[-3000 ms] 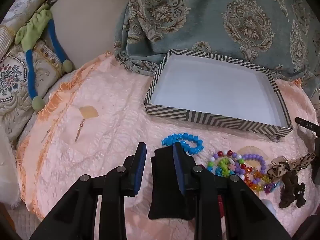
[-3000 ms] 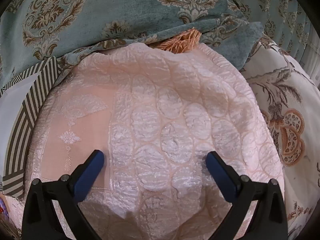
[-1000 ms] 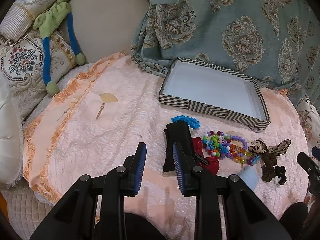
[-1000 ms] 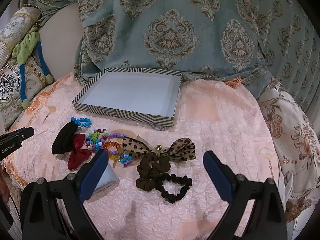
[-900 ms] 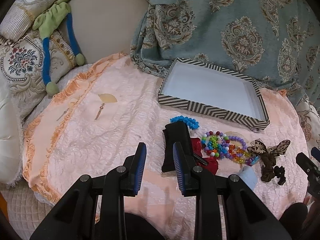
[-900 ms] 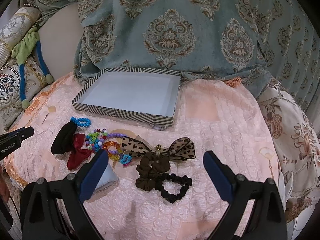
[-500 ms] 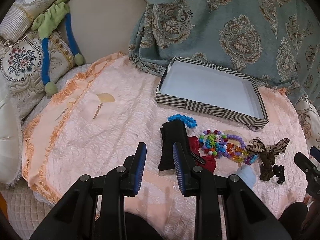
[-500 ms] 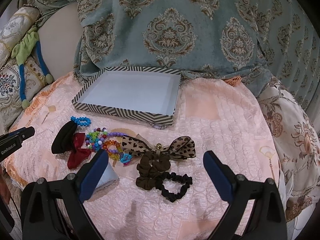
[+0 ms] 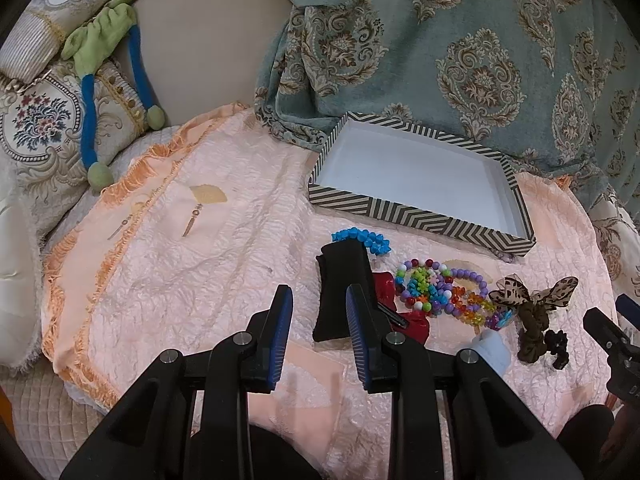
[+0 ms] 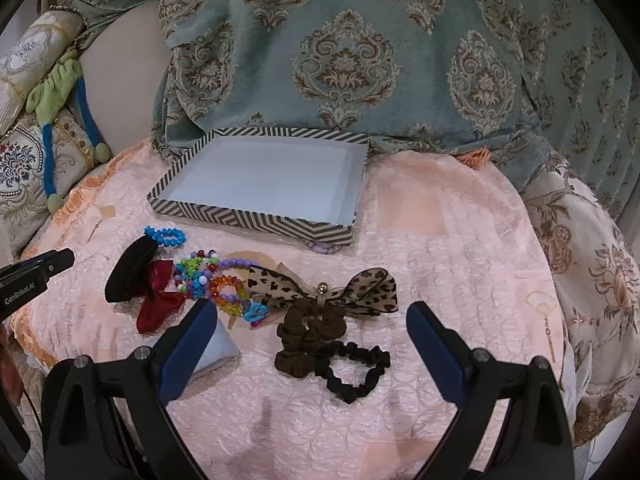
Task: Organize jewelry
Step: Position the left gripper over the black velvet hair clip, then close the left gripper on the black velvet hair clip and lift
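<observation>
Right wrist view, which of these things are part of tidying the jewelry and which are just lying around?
Part of the job: striped box, blue bracelet, bead bracelets, red bow, black bow, leopard bow, brown scrunchie, black scrunchie.

Lying about: plush toy, pillow, teal throw, pink quilt.
</observation>
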A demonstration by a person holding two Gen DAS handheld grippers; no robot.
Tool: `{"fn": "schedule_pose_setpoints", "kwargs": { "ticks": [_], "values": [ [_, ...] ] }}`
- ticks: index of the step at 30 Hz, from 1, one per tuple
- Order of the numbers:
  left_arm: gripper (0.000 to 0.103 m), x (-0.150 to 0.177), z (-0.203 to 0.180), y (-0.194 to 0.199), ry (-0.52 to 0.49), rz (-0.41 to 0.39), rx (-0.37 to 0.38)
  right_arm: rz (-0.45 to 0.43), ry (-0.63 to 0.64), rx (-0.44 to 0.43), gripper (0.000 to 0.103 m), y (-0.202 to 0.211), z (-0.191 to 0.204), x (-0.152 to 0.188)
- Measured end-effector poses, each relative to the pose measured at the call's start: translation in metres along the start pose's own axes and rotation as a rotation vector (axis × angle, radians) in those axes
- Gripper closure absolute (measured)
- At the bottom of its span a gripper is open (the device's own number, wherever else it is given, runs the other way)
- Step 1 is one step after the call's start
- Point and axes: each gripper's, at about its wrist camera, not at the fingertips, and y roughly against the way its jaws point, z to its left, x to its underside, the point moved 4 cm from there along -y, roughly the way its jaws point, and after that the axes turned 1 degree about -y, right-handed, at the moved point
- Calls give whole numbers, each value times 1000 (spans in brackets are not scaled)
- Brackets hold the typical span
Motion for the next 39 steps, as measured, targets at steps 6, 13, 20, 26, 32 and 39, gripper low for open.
{"fn": "schedule_pose_setpoints", "kwargs": {
  "ticks": [6,13,20,26,32,39],
  "values": [
    [92,0,-2,-4,0,10,4,5,1,-11,5,-1,0,-1],
    [92,3,2,-8,8,21,2,7,2,-10,5,-2,0,-1],
    [92,5,2,-10,9,27,6,18,-4,-11,5,-6,-2,2],
    [92,5,3,-10,12,33,13,13,-7,-13,5,-5,-3,2],
    [92,6,11,-10,36,49,36,18,-14,-17,5,-4,-6,3],
    [92,7,21,-15,102,85,77,13,-18,-17,5,-4,-10,2]
  ]
}}
